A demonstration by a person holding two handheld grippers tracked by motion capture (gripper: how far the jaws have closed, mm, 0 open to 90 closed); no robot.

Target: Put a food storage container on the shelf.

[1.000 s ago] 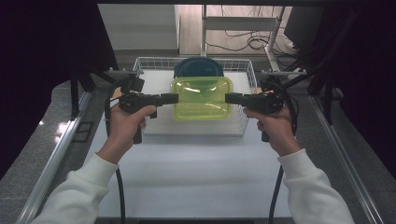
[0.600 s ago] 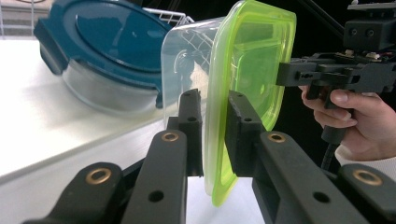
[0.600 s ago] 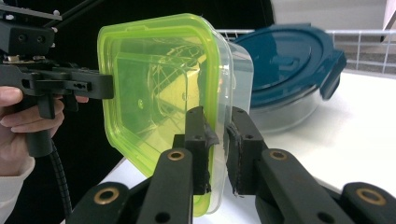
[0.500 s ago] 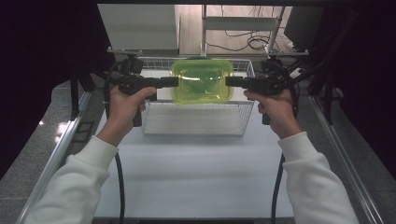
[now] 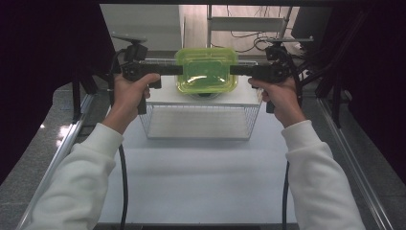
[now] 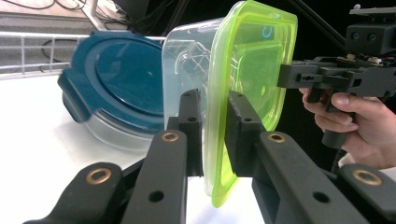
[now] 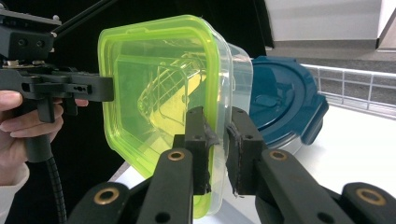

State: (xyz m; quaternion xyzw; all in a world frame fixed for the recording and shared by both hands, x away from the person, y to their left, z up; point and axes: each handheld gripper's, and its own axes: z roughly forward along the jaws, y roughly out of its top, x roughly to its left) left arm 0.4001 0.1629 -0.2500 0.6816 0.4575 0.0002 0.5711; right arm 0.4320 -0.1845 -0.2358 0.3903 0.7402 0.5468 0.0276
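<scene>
A clear box with a lime-green lid [image 5: 207, 70] hangs in the air between my two grippers, above a white wire basket [image 5: 201, 122]. My left gripper [image 5: 179, 70] is shut on the lid's left rim and my right gripper [image 5: 234, 70] on its right rim. In the left gripper view the jaws [image 6: 214, 107] pinch the green rim [image 6: 219, 177], with the other gripper [image 6: 299, 77] on the far edge. In the right gripper view the jaws [image 7: 218, 121] clamp the rim and box wall [image 7: 159, 98]. The box looks empty and tilts toward the camera.
A round box with a dark blue lid [image 6: 116, 88] lies tilted on the white surface behind the held box, as the right gripper view [image 7: 280, 102] shows too. The white table [image 5: 201, 182] runs toward the person. Metal rails [image 5: 62, 148] and black frames flank both sides.
Both grippers have lifted the green-lidded box off the basket's white top and carried it up and farther away. It now hides the blue-lidded box in the high view.
</scene>
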